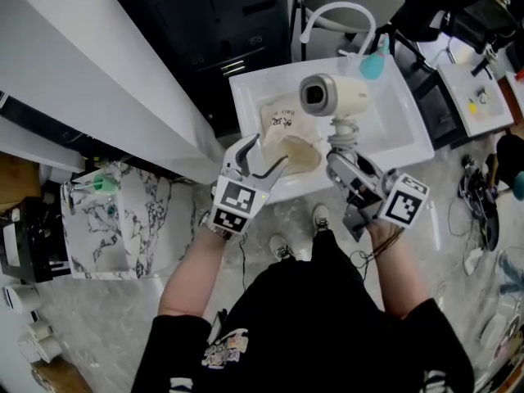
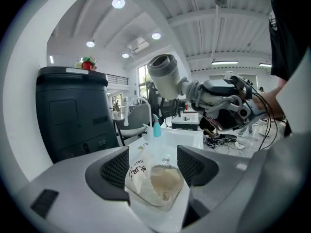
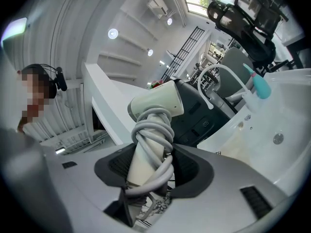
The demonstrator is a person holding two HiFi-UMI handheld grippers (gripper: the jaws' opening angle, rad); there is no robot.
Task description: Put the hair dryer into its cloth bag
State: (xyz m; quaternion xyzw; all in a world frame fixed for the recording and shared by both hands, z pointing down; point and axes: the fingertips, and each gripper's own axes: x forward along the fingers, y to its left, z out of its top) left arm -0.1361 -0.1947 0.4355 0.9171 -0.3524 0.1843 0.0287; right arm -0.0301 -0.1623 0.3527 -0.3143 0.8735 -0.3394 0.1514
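Hair dryer (image 1: 334,95) hangs at the upper centre of the head view, its barrel over the white sink (image 1: 413,117). The right claw (image 3: 146,173) is clenched on its handle, where the grey cord (image 3: 154,130) is wound in loops. The cloth bag (image 1: 288,133) lies crumpled in the sink, just left of and below the dryer, and its mouth seems to gape toward the person. The left claw (image 1: 264,160) is released, with its jaws spread either side of the bag's near edge; whether a pad already touches the cloth I cannot tell. The step in hand looks like catching the bag's rim so the mouth stays wide. To do that well, I would close on a single layer of the rim, not both, then lift it a little off the sink so the opening forms a pocket. The dryer should go in barrel first, tilted to match the mouth, with the cord loops kept snug on the handle so none snags the hem. The faucet (image 1: 340,11) and teal bottle (image 1: 372,65) at the sink's far end are out of the way.
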